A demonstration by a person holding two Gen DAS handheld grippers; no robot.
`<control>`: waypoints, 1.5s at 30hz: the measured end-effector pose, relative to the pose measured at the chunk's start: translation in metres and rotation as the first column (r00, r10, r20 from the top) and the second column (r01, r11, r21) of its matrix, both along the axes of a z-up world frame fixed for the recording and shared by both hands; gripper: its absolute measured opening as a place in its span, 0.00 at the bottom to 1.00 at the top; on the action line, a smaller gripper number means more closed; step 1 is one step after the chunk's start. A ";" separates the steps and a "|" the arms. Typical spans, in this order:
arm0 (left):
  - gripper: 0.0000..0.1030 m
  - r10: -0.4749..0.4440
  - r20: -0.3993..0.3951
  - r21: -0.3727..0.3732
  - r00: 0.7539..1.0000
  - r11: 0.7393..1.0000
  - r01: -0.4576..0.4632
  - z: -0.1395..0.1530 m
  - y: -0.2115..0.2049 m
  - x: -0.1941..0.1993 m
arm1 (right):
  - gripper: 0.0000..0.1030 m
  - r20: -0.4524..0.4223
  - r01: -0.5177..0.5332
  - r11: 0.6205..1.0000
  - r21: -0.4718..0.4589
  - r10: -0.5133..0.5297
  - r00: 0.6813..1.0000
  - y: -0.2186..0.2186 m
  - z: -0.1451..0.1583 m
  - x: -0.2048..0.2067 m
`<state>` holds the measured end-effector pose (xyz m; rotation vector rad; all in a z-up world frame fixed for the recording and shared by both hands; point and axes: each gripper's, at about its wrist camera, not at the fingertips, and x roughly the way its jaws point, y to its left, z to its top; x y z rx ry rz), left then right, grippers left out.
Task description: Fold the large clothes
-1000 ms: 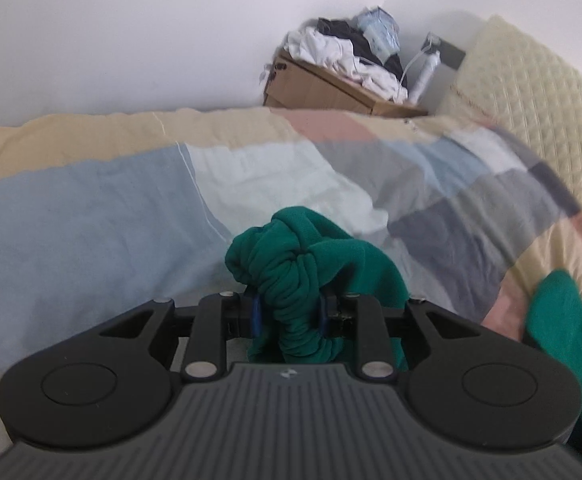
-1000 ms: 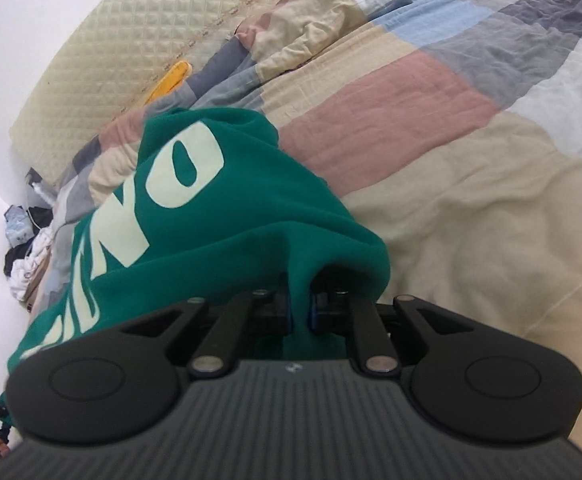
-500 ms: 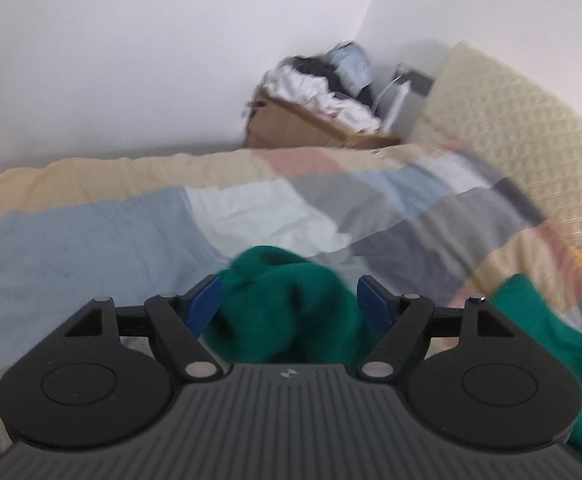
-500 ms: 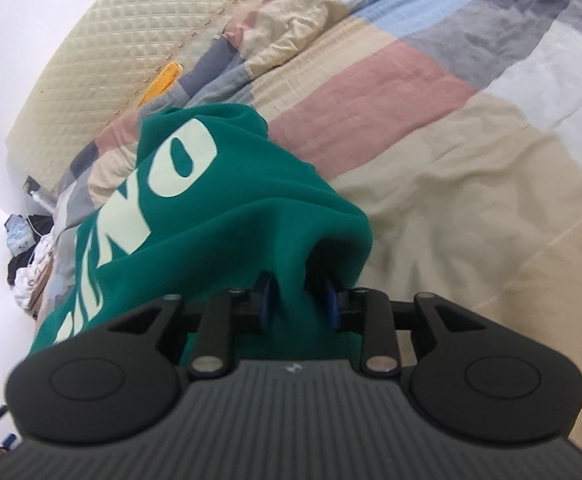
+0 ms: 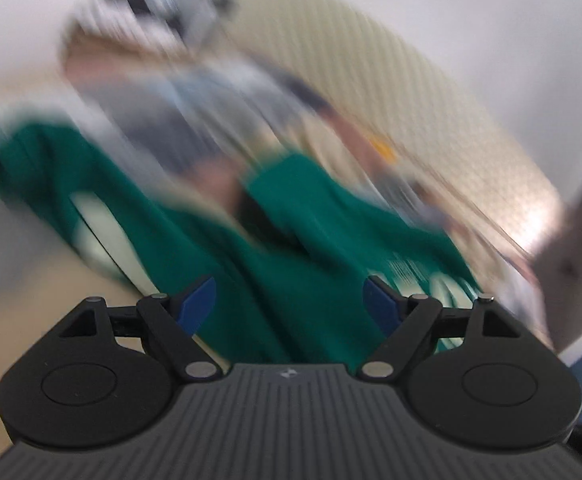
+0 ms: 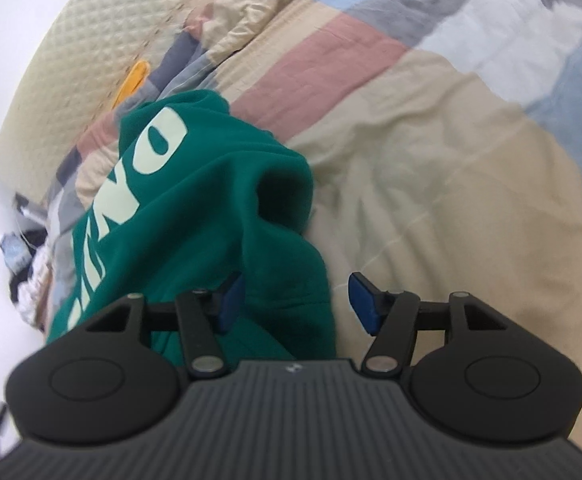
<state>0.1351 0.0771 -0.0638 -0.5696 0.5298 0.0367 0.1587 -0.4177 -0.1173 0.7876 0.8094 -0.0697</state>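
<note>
A green sweatshirt with large pale lettering lies crumpled on the patchwork quilt. In the right wrist view its bunched edge sits between the blue pads of my right gripper, whose jaws are opening; the right pad stands clear of the cloth. The left wrist view is smeared by motion. There the sweatshirt spreads across the bed beyond my left gripper, whose jaws are opening wide with no cloth pinched between the pads.
A cream quilted headboard runs along the bed's far side, with an orange object at its foot. A brown box piled with clothes stands blurred in the corner by the white wall.
Both grippers have let go of the green sweatshirt and spread their jaws. The left gripper has swung quickly toward the headboard, blurring its view. The right has drawn back slightly.
</note>
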 end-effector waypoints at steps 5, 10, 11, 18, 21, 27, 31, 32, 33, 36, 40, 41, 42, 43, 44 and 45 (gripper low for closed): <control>0.82 -0.205 -0.118 -0.237 0.971 0.956 0.173 -0.054 -0.045 0.016 | 0.59 -0.024 -0.026 0.999 0.045 0.027 0.999 0.000 -0.011 0.005; 0.82 -0.358 -0.145 -0.407 0.922 0.871 0.275 -0.093 -0.073 0.036 | 0.59 -0.053 -0.019 0.994 0.105 0.025 0.998 -0.003 -0.026 0.013; 0.82 -0.370 -0.144 -0.430 0.918 0.859 0.279 -0.100 -0.078 0.039 | 0.58 -0.053 -0.015 0.994 0.113 0.021 0.998 -0.004 -0.028 0.015; 0.47 -0.354 -0.081 -0.483 0.932 0.832 0.274 -0.124 -0.088 0.056 | 0.58 -0.024 -0.051 0.993 0.111 0.054 0.998 0.000 -0.034 0.027; 0.22 -0.376 -0.054 -0.492 0.925 0.816 0.303 -0.119 -0.086 0.055 | 0.59 0.002 -0.060 0.989 0.135 0.060 0.998 -0.001 -0.034 0.027; 0.14 -0.302 0.049 -0.459 0.952 0.839 0.291 -0.087 -0.065 0.031 | 0.58 0.036 -0.081 0.984 0.158 0.076 0.996 -0.002 -0.031 0.024; 0.12 -0.233 0.112 -0.465 0.966 0.847 0.258 -0.063 -0.036 0.015 | 0.58 0.084 -0.111 0.976 0.189 0.097 0.992 0.000 -0.024 0.020; 0.12 -0.208 0.128 -0.468 0.970 0.850 0.244 -0.057 -0.026 0.010 | 0.58 0.099 -0.122 0.972 0.199 0.104 0.990 0.001 -0.021 0.018; 0.12 -0.185 0.138 -0.475 0.973 0.850 0.229 -0.053 -0.017 0.009 | 0.58 0.112 -0.136 0.969 0.206 0.114 0.987 0.003 -0.019 0.017; 0.12 -0.117 0.145 -0.485 0.982 0.857 0.174 -0.042 0.019 0.002 | 0.58 0.140 -0.193 0.958 0.213 0.166 0.976 0.013 -0.012 0.017; 0.12 -0.072 0.127 -0.408 0.989 0.905 0.118 -0.028 0.046 0.009 | 0.59 0.152 -0.276 0.943 0.186 0.250 0.956 0.033 -0.006 0.022; 0.12 -0.064 0.109 -0.404 0.992 0.909 0.103 -0.024 0.048 0.012 | 0.59 0.148 -0.289 0.942 0.169 0.265 0.953 0.038 -0.004 0.024; 0.12 -0.061 0.091 -0.396 0.994 0.913 0.093 -0.024 0.049 0.017 | 0.59 0.141 -0.298 0.943 0.150 0.278 0.950 0.043 -0.004 0.025; 0.12 -0.060 0.076 -0.378 0.995 0.922 0.085 -0.029 0.047 0.020 | 0.58 0.131 -0.304 0.943 0.133 0.287 0.949 0.047 -0.004 0.027; 0.13 -0.057 0.058 -0.367 0.997 0.927 0.075 -0.031 0.047 0.022 | 0.58 0.119 -0.306 0.944 0.120 0.293 0.949 0.049 -0.005 0.030; 0.13 -0.057 0.036 -0.367 0.998 0.928 0.067 -0.037 0.045 0.022 | 0.58 0.108 -0.306 0.945 0.112 0.295 0.949 0.050 -0.008 0.030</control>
